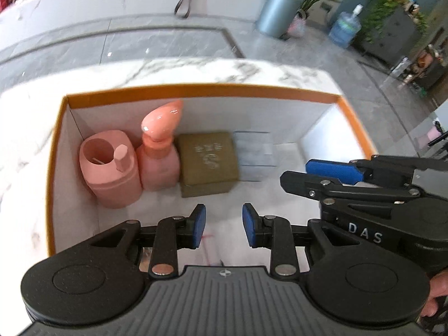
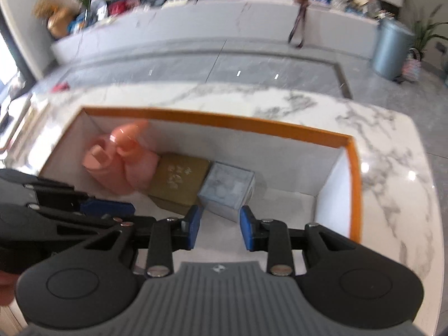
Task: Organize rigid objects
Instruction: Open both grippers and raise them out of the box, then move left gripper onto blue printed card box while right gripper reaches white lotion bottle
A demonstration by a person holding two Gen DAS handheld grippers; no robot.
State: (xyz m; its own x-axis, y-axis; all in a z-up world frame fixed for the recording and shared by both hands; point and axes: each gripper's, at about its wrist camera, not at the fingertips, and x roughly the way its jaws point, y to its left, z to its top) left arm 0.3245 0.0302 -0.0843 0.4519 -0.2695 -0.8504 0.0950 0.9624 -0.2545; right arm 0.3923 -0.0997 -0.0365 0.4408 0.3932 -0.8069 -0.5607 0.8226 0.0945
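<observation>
An orange-rimmed box (image 1: 201, 91) with white walls stands on the marble table. Along its far wall stand in a row a pink holder (image 1: 109, 168), a pink pump bottle (image 1: 159, 154), an olive box (image 1: 207, 162) and a clear plastic box (image 1: 253, 154). My left gripper (image 1: 224, 225) hovers over the box's floor, open, with nothing between its blue pads. My right gripper (image 2: 219, 228) is also open and empty, just short of the clear plastic box (image 2: 226, 187). The two grippers hang side by side; the right gripper's pad (image 1: 333, 170) shows in the left wrist view.
The box's right half (image 2: 294, 196) has bare white floor. The marble table (image 2: 392, 168) ends just past the box, with grey floor beyond. A grey bin (image 1: 280, 11), a water jug (image 1: 344, 28), potted plants and a long white counter (image 2: 196, 25) stand further off.
</observation>
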